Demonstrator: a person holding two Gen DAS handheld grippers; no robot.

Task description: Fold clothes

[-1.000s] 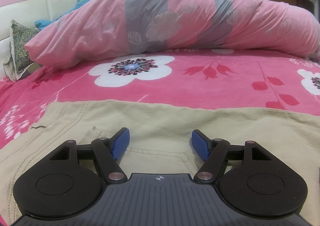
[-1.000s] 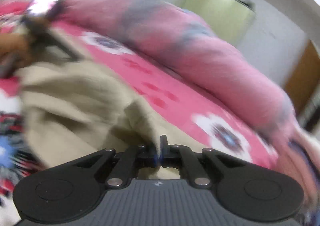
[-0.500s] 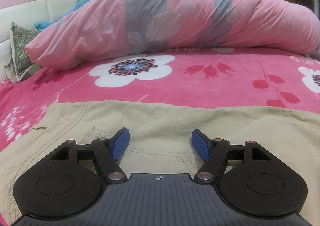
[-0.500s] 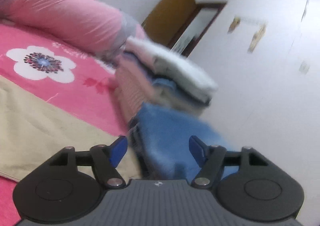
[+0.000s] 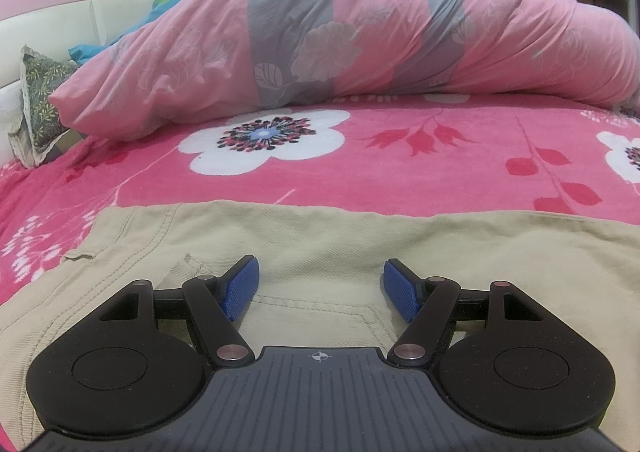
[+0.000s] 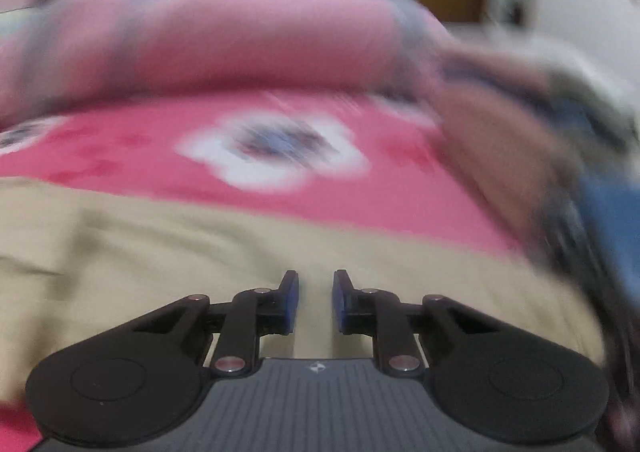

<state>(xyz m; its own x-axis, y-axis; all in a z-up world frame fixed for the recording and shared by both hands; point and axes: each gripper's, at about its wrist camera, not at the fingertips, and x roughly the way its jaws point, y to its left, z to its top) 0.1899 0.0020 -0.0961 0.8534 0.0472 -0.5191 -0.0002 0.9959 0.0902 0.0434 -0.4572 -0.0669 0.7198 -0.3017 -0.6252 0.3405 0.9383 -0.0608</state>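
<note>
Right wrist view blurred: right gripper [image 6: 316, 302] just narrowing, nothing between pads, over khaki trousers [image 6: 160, 252]; left gripper [image 5: 320, 288] wide open, empty. Risk: missed pinch, crooked fold.

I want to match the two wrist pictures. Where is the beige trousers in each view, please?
Left wrist: the beige trousers fill the lower half, under the left gripper.
Right wrist: blurred, they cross the lower half from the left edge, under the right gripper.
Shared landmark: the pink floral bedsheet, right behind the trousers.
</note>
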